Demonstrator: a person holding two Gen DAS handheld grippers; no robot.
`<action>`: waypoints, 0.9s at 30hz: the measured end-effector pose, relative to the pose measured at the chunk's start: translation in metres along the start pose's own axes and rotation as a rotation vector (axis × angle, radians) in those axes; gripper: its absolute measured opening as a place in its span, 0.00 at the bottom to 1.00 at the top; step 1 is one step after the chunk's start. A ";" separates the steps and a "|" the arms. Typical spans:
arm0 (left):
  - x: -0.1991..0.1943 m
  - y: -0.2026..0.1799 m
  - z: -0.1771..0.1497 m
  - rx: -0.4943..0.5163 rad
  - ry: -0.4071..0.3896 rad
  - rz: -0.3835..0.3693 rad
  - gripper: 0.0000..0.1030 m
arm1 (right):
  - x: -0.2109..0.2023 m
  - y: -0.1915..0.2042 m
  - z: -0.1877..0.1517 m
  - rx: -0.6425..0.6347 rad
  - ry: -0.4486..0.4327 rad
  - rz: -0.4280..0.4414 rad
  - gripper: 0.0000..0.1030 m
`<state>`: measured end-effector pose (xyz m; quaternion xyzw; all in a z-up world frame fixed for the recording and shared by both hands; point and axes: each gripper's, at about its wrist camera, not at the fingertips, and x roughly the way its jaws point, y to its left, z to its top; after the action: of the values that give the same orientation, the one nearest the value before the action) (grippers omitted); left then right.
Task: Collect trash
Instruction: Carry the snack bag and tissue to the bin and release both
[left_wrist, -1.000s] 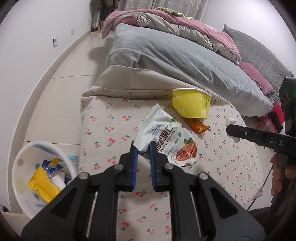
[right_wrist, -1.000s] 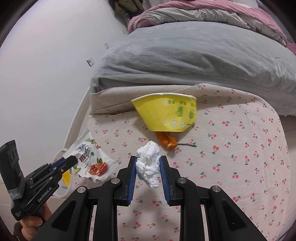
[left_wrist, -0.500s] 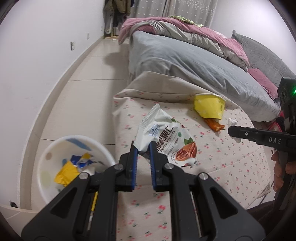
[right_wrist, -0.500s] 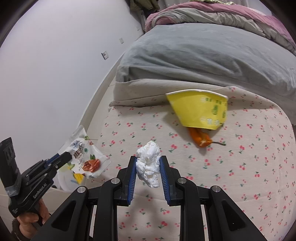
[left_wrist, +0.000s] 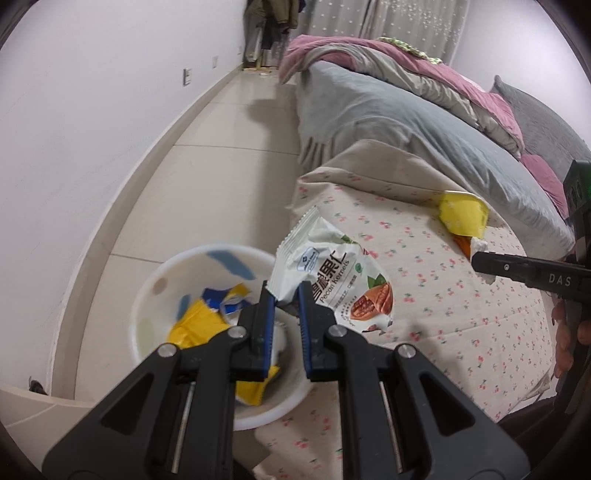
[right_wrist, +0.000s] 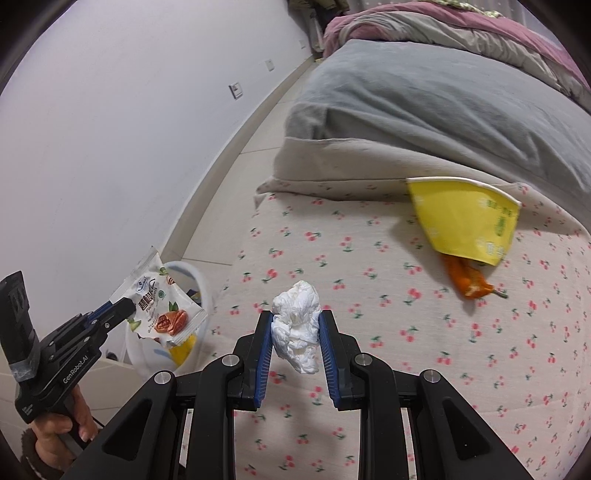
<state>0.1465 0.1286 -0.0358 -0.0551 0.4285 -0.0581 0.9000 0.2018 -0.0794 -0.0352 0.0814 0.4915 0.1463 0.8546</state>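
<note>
In the last second we have swung away from the cherry-print worktop (left_wrist: 436, 295) toward the white bin (left_wrist: 155, 291), which earlier sat at the lower left edge of the left wrist view and now fills its lower centre, directly beneath our left tool (left_wrist: 286, 306). That puts the first piece of trash over its drop point, so we judge the release to be the step in hand.

In the bin we see yellow and blue wrappers already lying at the bottom.

The yellow paper cup (right_wrist: 469, 221) lies crushed on its side at the right of the right wrist view, touching an orange scrap (right_wrist: 469, 280) just below it; both remain on the worktop, so collection is not finished.

The pecan snack packet (left_wrist: 332, 284) is white and crinkled, with a brown nut picture, pinched by its lower left corner in our left tool and hanging partly over the bin rim.

Our right tool (right_wrist: 295, 339) is pressed onto a crumpled white tissue wad (right_wrist: 295, 332), held above the worktop at lower centre.
</note>
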 end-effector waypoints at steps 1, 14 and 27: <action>0.000 0.006 -0.001 -0.008 0.003 0.006 0.13 | 0.003 0.005 0.000 -0.008 0.003 0.002 0.25; 0.010 0.061 -0.018 -0.060 0.056 0.106 0.13 | 0.048 0.074 -0.007 -0.128 0.066 0.055 0.25; 0.018 0.095 -0.028 -0.159 0.126 0.192 0.76 | 0.084 0.119 -0.013 -0.205 0.107 0.095 0.25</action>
<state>0.1410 0.2180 -0.0809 -0.0810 0.4908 0.0589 0.8655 0.2107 0.0603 -0.0770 0.0089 0.5146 0.2403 0.8230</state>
